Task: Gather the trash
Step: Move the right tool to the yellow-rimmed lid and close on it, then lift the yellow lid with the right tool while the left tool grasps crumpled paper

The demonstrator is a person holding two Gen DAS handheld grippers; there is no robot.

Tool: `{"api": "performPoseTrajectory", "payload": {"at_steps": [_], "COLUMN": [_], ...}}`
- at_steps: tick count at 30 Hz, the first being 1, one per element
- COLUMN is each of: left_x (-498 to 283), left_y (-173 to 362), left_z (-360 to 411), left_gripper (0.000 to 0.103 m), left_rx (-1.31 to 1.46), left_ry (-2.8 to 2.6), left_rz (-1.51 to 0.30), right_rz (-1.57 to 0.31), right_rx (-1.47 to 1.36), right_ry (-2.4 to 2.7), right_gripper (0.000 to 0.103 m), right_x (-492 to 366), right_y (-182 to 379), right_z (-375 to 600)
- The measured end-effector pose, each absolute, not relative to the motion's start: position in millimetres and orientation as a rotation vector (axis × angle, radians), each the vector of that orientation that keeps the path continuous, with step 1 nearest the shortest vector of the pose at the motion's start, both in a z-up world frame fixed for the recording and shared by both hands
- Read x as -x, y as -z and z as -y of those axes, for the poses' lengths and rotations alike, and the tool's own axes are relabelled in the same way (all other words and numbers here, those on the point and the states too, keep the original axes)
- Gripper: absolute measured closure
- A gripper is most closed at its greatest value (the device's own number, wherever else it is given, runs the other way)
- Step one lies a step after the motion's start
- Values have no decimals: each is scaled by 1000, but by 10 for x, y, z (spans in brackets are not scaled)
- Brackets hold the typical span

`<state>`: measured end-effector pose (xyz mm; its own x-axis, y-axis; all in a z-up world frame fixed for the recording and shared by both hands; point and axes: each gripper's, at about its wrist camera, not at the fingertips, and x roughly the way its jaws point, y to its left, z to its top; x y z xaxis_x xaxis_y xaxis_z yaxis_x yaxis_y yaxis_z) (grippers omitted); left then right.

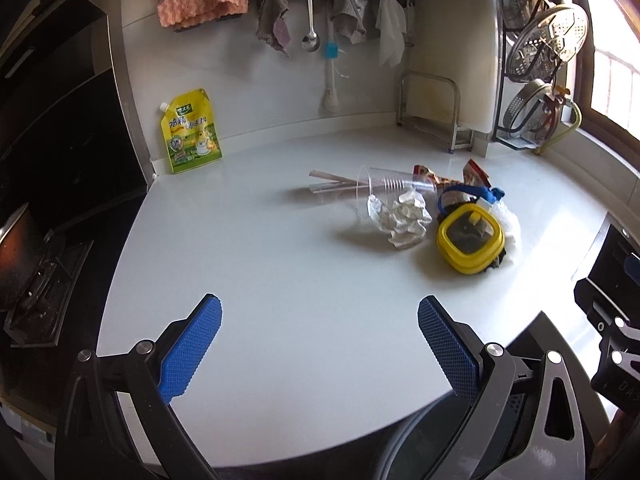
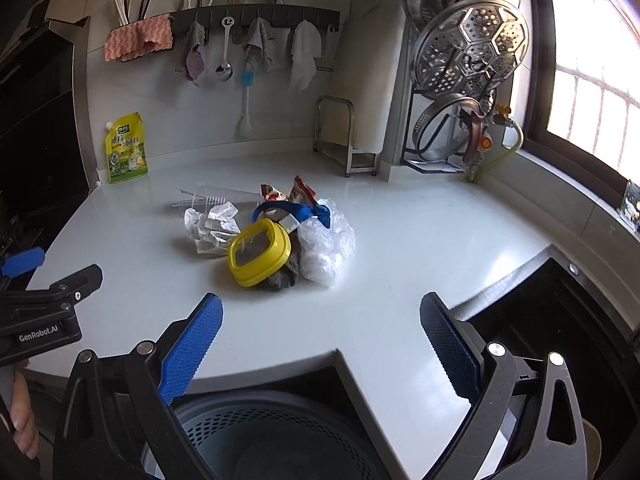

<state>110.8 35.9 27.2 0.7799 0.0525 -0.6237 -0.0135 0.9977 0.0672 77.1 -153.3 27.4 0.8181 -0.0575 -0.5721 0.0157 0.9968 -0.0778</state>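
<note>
A: Nearest the lens, what is shown?

B: The left gripper point(image 1: 320, 312) and right gripper point(image 2: 321, 312), blue-padded fingers spread wide, grasping nothing. Below the counter edge stands a round grey perforated bin point(image 2: 272, 440), presumably placed to receive trash.

A: And mid-counter?

B: The trash lies clustered on the white countertop point(image 1: 280, 320): a yellow-rimmed square lid point(image 1: 470, 240) resting on dark scraps, touching a crumpled white paper ball point(image 1: 402, 216) and a crinkled clear plastic bag point(image 2: 328, 244); behind them, a toppled clear plastic cup point(image 1: 388, 186) and red snack wrappers point(image 2: 300, 192).

A: Farthest?

B: A yellow spouted seasoning pouch point(image 1: 191, 132) leans upright against the wall, likely kept, not discarded.
</note>
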Motion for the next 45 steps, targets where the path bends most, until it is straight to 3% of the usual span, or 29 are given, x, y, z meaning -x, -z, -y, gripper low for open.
{"api": "performPoseTrajectory", "payload": {"at_steps": [6, 14, 31, 33, 35, 45], "left_x": [-1413, -1578, -1667, -1653, -1648, -1612], "left_y": [-399, -112, 125, 129, 124, 91], "left_z": [-548, -731, -755, -749, -752, -691], "left_gripper": [6, 6, 6, 6, 6, 6], "left_rx": [-47, -23, 5, 4, 6, 7], "left_ry": [-77, -93, -71, -70, -71, -66], "left_rz": [-632, -697, -762, -762, -761, -760], "right_rz": [-649, -716, -743, -744, -759, -726], "right_rx": [151, 239, 361, 366, 366, 303], "right_ry": [3, -1, 58, 52, 38, -2], "right_gripper": [9, 9, 10, 14, 35, 35], "right_x": [-1277, -1781, -2035, -2027, -2024, -1891], "right_y": [-232, 50, 371, 376, 387, 255], "right_z": [1295, 1037, 875, 860, 852, 936]}}
